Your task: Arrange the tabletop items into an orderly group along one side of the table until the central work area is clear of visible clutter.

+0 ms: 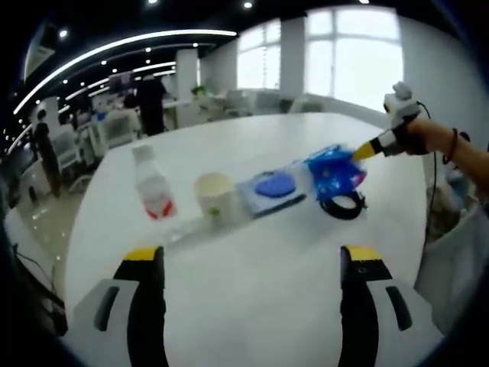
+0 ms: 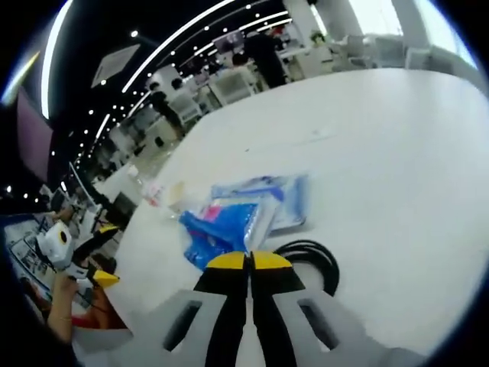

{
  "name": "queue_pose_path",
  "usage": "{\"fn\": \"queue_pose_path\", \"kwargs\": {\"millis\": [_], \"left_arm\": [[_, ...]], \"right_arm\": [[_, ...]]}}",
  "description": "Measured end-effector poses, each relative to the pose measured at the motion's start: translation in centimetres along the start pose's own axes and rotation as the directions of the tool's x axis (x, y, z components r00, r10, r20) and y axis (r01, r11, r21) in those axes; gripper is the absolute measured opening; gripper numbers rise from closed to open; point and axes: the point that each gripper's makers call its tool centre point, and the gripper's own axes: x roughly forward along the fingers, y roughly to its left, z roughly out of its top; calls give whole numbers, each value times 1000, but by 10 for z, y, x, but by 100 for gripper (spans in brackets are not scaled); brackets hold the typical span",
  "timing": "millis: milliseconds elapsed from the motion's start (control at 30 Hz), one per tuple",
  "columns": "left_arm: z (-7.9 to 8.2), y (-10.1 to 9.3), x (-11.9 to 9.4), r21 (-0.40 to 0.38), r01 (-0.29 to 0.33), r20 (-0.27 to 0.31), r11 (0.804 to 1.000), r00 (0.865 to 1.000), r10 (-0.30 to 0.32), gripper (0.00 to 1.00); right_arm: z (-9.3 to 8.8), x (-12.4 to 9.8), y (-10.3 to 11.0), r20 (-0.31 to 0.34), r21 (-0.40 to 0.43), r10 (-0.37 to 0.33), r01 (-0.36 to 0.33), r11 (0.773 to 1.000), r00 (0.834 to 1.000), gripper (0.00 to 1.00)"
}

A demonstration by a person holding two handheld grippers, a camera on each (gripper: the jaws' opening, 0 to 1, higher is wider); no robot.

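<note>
On the white table [image 1: 252, 313] a row of items lies ahead of my left gripper [image 1: 252, 258], which hovers open over bare tabletop: a clear bottle with a red label [image 1: 153, 191], a paper cup [image 1: 215, 197], a clear bag with a blue disc [image 1: 271, 189], a blue packet [image 1: 331, 172] and a coiled black cable [image 1: 344, 205]. My right gripper [image 1: 365, 150] comes in from the right, its yellow tip at the packet's edge. In the right gripper view its jaws [image 2: 248, 261] are shut on a corner of the blue packet [image 2: 220, 228]. The cable [image 2: 312, 260] lies just to their right.
The table's far half [image 2: 397, 138] is bare. A hand holds the left gripper [image 2: 102, 254] past the near table edge. Behind the table are desks, chairs and standing people [image 1: 150, 99], with bright windows [image 1: 359, 53] at the back.
</note>
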Motion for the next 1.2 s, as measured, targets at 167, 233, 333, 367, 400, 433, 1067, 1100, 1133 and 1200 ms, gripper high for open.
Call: {"fn": "queue_pose_path", "kwargs": {"millis": [167, 233, 333, 367, 400, 433, 1067, 1100, 1133, 1200], "left_arm": [[-2, 0, 1, -3, 2, -6, 1000, 1000, -2, 92], [-3, 0, 1, -1, 1, -10, 1000, 1000, -1, 92], [-3, 1, 0, -3, 0, -10, 1000, 1000, 0, 92], [-3, 1, 0, -3, 1, -10, 1000, 1000, -1, 92], [-4, 1, 0, -4, -1, -10, 1000, 1000, 1, 92], [-4, 1, 0, -5, -2, -11, 1000, 1000, 2, 92], [-18, 5, 5, -15, -10, -54, 1000, 998, 9, 92], [-18, 5, 5, -14, -12, -56, 1000, 998, 12, 92], [-18, 6, 5, -14, -15, -56, 1000, 998, 14, 92], [-19, 7, 5, -18, -18, -58, 1000, 998, 17, 92]], "right_arm": [[5, -6, -11, 6, -1, -22, 22, 1000, 1000, 1], [7, -9, -18, 7, -13, -39, 39, 999, 999, 1], [11, -12, -25, 6, -25, -55, 55, 998, 998, 1], [12, -12, -28, 6, -31, -62, 62, 998, 998, 1], [13, -13, -31, 3, -37, -69, 69, 997, 998, 1], [15, -14, -34, 3, -46, -76, 76, 996, 997, 1], [34, -22, -99, -15, -49, -138, 137, 989, 990, 1], [35, -22, -102, -18, -48, -138, 137, 989, 990, 1], [36, -22, -105, -20, -42, -136, 135, 990, 990, 1], [39, -21, -110, -24, -28, -127, 126, 992, 992, 1]]}}
